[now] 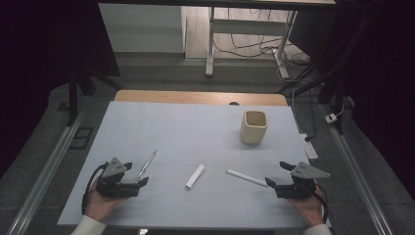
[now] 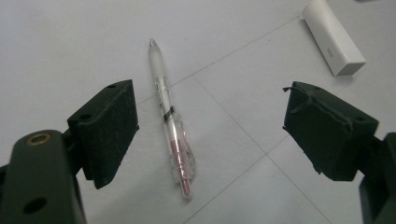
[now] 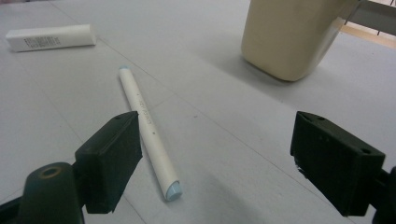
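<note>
A clear pen (image 1: 146,165) with a white cap lies on the white mat (image 1: 161,127) just beyond my left gripper (image 1: 136,174), which is open and holds nothing. In the left gripper view the pen (image 2: 170,119) lies between the spread jaws of the left gripper (image 2: 210,130), nearer the left one. A white marker (image 1: 246,177) lies just left of my open right gripper (image 1: 277,174). In the right gripper view the marker (image 3: 147,128) runs beside the left jaw of the right gripper (image 3: 215,163). A short white tube (image 1: 195,176) lies between the two.
A cream square cup (image 1: 254,127) stands upright at the back right of the mat, and shows as the cup (image 3: 289,37) ahead of the right gripper. The tube (image 2: 334,37) (image 3: 51,37) lies off to the side. A wooden table edge (image 1: 195,96) runs along the back.
</note>
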Motion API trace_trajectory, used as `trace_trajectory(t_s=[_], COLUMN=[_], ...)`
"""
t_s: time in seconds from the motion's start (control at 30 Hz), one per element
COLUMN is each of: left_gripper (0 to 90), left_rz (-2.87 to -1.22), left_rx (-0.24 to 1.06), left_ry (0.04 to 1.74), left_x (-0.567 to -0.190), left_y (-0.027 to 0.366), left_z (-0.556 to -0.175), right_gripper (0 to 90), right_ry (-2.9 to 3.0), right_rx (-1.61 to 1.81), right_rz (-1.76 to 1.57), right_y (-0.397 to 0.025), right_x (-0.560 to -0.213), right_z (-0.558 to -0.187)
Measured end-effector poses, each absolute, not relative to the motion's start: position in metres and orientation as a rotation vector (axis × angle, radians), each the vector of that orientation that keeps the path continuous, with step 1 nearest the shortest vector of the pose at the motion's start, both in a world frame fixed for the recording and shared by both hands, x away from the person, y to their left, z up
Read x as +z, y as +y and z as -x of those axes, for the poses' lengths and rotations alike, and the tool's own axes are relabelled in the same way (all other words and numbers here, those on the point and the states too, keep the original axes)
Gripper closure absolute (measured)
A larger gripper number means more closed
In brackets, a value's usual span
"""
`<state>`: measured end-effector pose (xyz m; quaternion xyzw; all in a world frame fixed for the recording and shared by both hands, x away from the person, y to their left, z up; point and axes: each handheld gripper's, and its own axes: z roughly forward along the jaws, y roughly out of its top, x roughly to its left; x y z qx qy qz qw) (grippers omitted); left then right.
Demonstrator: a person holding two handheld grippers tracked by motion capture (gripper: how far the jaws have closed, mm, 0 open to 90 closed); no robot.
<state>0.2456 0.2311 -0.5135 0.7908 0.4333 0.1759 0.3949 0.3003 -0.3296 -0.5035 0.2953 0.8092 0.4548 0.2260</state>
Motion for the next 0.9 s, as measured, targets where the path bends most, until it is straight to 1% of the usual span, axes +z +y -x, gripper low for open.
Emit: trace_trajectory(t_s=[0.53,0.9], left_gripper=[17.6,17.8], left_rz=[-2.007,-2.009], left_rx=[0.45,0.448], left_ry=[1.107,1.102], left_x=[-0.5155,-0.5171], left_y=[0.2332,0.2294], left_z=[-0.2426,-0.2492], right_gripper=[18.4,20.5], right_ry=[2.243,2.257], right_rx=[1.281,1.257], right_rz=[-0.816,-0.844], right_y=[-0.3273,-0.3282], right_x=[-0.5068,-0.5063], right_z=[-0.3017,-0.2986])
